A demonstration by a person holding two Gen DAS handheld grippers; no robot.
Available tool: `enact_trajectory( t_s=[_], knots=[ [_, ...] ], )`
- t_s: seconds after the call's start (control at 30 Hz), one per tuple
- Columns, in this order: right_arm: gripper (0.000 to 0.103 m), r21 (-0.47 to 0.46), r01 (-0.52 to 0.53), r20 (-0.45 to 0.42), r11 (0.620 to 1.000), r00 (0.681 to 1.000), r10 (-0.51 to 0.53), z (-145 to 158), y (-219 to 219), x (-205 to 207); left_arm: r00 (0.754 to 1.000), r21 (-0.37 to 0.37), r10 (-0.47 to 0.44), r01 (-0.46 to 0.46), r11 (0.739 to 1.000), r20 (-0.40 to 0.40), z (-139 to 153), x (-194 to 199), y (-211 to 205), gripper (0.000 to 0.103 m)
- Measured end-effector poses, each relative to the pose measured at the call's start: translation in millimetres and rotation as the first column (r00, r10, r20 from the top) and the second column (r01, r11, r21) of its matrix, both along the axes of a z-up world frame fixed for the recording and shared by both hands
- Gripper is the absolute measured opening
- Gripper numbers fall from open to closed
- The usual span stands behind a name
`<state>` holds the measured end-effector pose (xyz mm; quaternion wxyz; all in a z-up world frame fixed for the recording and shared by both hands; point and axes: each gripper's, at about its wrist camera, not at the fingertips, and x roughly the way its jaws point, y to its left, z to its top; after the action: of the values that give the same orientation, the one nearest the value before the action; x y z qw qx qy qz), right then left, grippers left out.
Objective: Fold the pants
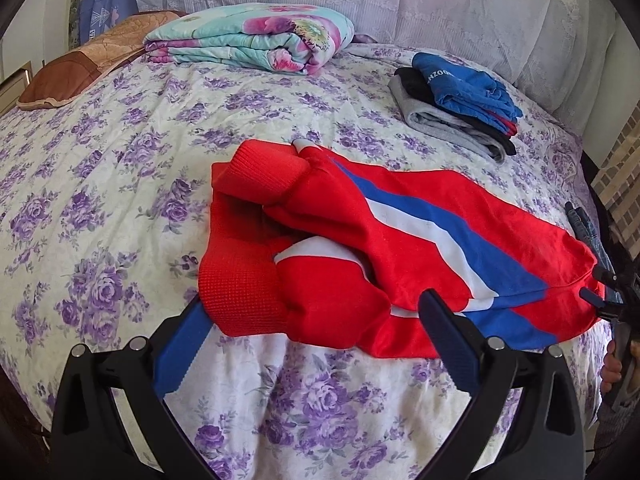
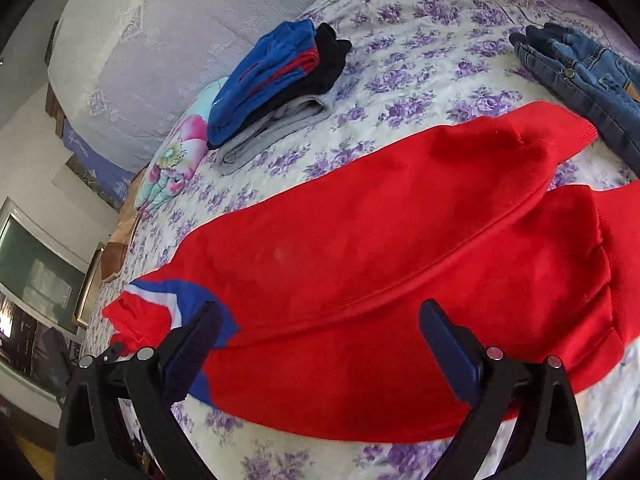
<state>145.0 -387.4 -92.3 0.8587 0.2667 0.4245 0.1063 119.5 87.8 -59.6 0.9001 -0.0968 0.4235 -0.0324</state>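
Observation:
Red pants (image 1: 400,248) with a blue and white stripe lie crumpled across the bed, ribbed cuffs bunched at the left. My left gripper (image 1: 312,312) is open just in front of the cuffs, its fingers straddling the near edge of the cloth without holding it. In the right wrist view the same red pants (image 2: 380,264) spread wide, waistband end toward the right. My right gripper (image 2: 320,320) is open over the near hem, nothing pinched. The right gripper (image 1: 600,296) also shows at the far right of the left wrist view, at the pants' end.
The floral bedsheet (image 1: 120,184) covers the bed. A stack of folded clothes (image 1: 456,108) with a blue garment on top sits behind the pants. A folded flowered quilt (image 1: 256,36) and a brown pillow (image 1: 80,68) lie at the head. Denim jeans (image 2: 580,76) lie to the right.

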Motion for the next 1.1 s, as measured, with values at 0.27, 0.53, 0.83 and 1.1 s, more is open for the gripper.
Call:
enact_trajectory(
  t_s=[0.27, 0.53, 0.83, 1.1],
  knots=[
    [0.051, 0.109, 0.059, 0.015, 0.992, 0.998, -0.061, -10, -17, 22, 0.999, -0.016, 0.035, -0.035, 0.999, 0.009, 5, -12, 18, 0.098],
    [0.008, 0.086, 0.023, 0.148, 0.996, 0.988, -0.036, 20, -22, 12, 0.997, -0.067, -0.057, 0.060, 0.996, 0.042, 24, -25, 8, 0.098],
    [0.008, 0.035, -0.002, 0.217, 0.999, 0.976, -0.006, 50, -19, -2, 0.995, -0.172, -0.093, 0.087, 0.981, -0.031, 27, 24, 0, 0.098],
    [0.008, 0.026, 0.043, 0.212, 0.999, 0.976, -0.048, 49, -34, -11, 0.996, -0.255, -0.043, 0.022, 0.967, -0.078, 16, 73, 20, 0.040]
  ],
)
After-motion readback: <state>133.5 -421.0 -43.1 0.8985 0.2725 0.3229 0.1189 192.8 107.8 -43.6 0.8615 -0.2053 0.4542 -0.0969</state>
